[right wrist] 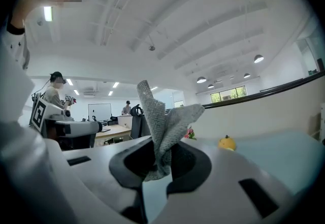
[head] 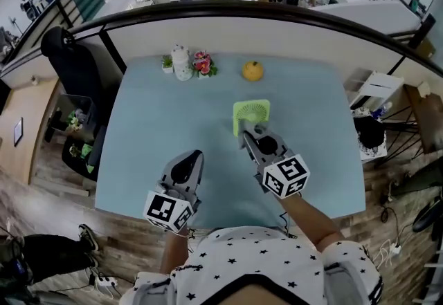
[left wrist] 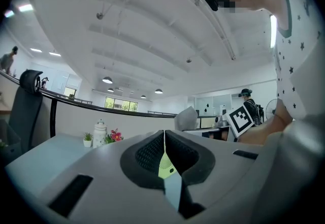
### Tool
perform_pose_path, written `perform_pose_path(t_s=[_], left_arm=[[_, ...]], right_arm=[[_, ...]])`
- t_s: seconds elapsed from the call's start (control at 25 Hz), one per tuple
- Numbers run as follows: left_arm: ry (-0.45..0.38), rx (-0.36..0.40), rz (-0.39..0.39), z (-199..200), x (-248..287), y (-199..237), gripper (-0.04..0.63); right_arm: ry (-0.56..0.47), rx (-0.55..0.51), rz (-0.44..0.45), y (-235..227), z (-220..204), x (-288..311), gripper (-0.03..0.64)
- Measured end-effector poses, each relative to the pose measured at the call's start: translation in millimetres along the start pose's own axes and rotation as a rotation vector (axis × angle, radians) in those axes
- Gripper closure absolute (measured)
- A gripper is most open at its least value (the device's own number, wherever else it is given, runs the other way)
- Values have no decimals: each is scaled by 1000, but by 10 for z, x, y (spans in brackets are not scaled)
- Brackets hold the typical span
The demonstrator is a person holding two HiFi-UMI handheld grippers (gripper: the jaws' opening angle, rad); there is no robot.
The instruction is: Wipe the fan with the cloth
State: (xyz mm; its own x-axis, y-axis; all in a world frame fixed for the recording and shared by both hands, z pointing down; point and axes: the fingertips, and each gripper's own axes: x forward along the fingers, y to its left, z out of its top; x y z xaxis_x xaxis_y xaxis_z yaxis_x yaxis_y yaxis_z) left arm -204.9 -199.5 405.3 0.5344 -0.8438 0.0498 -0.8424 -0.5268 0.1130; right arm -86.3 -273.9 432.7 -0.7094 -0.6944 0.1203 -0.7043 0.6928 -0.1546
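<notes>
A: Nearest first. Left gripper (left wrist: 163,148)?
B: Jaws pressed together, nothing between. Held low over the near side of the table (head: 138,158), idle.
A: Right gripper (right wrist: 160,163)?
B: Clamped on the grey cloth (right wrist: 163,116), folds standing up above the jaws. Tip pointed at the fan (head: 251,111).
A: Fan itself?
B: Small, green, upright near mid-table, just past the right gripper's tip. Cloth touching it or not: cannot tell from the head view. Glimpsed too as a green sliver beyond the left jaws' seam.
A: Farther back?
B: Orange fruit (head: 252,70), then white jar (head: 181,61) and pink flowers (head: 203,63) along the far edge, well apart from the fan.
A: Progress?
B: By judgement, barely begun. Cloth in hand and close to the fan; no wiped surface to point at. Left to do: grille, rim, likely the back. Left gripper possibly needed to steady the fan against tipping.
</notes>
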Motion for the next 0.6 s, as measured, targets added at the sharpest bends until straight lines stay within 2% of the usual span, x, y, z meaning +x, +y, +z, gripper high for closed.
perform_pose_path(t_s=[0.4, 0.6], left_arm=[[2, -43, -25, -126, 223, 389, 563], [13, -63, -3, -209, 309, 581, 565]], right_arm=[[148, -54, -86, -275, -468, 716, 575], [219, -69, -127, -481, -714, 932, 575]])
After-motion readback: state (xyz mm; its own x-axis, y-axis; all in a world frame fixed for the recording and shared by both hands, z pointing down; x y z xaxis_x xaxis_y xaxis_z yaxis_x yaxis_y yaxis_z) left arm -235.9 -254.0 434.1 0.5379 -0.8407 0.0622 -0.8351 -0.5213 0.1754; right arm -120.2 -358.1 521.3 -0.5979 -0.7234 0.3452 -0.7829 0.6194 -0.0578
